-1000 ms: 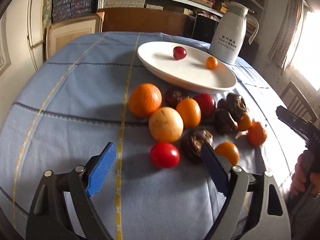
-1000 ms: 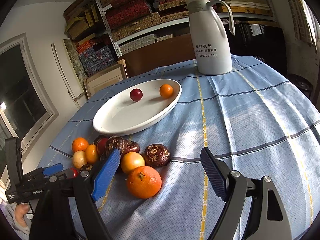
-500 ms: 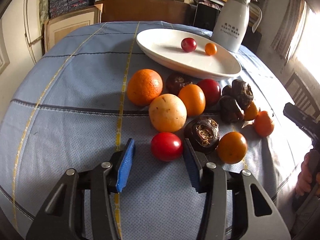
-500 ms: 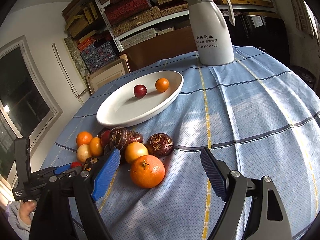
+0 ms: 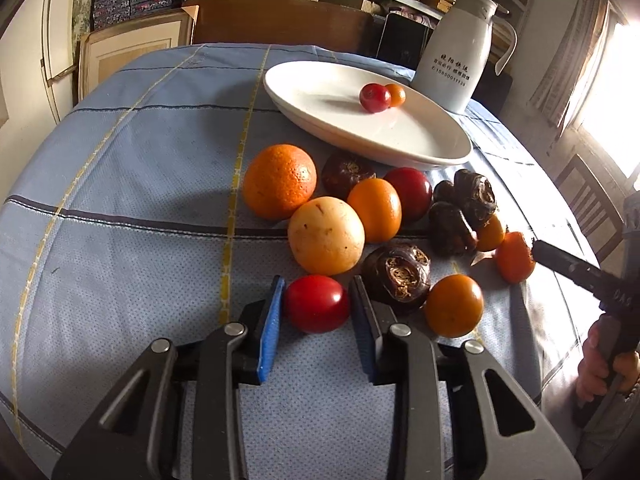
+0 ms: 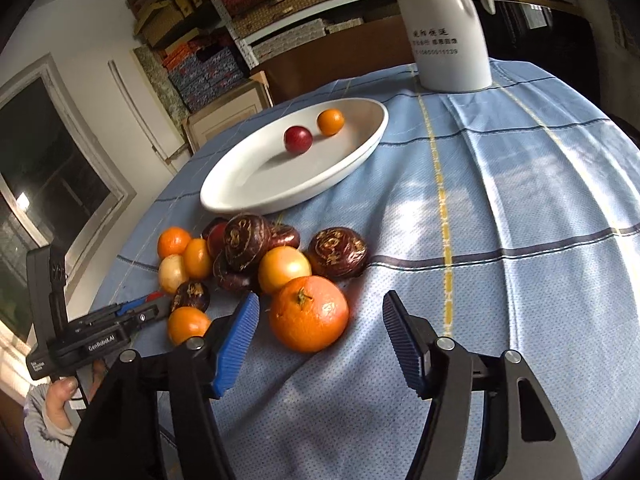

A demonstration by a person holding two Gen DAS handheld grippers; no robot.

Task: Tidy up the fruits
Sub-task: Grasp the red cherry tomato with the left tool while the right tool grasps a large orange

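Red fruit [image 5: 316, 303] clamped btwn left gripper [image 5: 316, 312] pads.

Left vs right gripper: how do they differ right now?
The left gripper has its fingers shut on a red tomato; the right gripper, half closed, has gaps beside its orange. The tomato is smaller than the orange. Both fruits lie on the blue cloth.

My left gripper [image 5: 316, 304] clamps red tomato [image 5: 316, 303] on blue cloth [image 5: 120, 184], pads touching both sides. Pale fruit [image 5: 326, 235] just beyond, dark chestnut [image 5: 396, 274] right. White plate [image 5: 420, 136] farther back holds two small fruits. Right gripper [image 5: 560, 260] at right edge beside orange fruit [image 5: 514, 257].
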